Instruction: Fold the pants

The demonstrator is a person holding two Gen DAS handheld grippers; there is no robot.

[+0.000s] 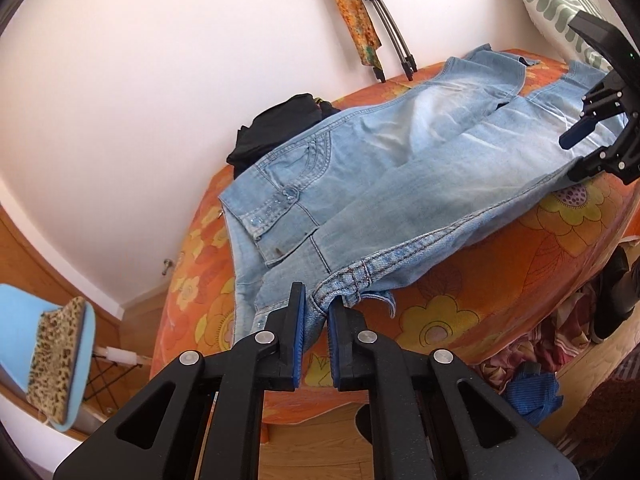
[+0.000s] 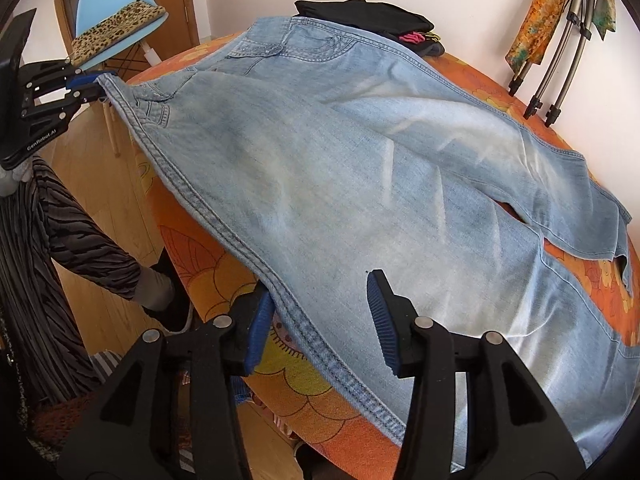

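Observation:
Light blue jeans [image 1: 400,168] [image 2: 340,180] lie spread flat across a bed with an orange flowered cover [image 1: 500,280] [image 2: 304,384]. My left gripper [image 1: 318,300] [image 2: 94,86] is shut on the near corner of the waistband and holds it lifted off the cover. My right gripper [image 2: 320,292] [image 1: 572,158] is open at the near side seam, partway down the leg. One of its fingers [image 2: 260,328] is below the hem edge and the other rests above the denim, without pinching it.
Folded black clothes [image 1: 276,128] [image 2: 360,16] lie at the bed's far side by the wall. A blue chair [image 1: 12,320] [image 2: 120,12] holds a leopard-print pouch. Metal legs [image 1: 392,32] lean on the wall. Clothes [image 1: 532,360] lie on the floor. A striped sleeve [image 2: 92,248] is at the left.

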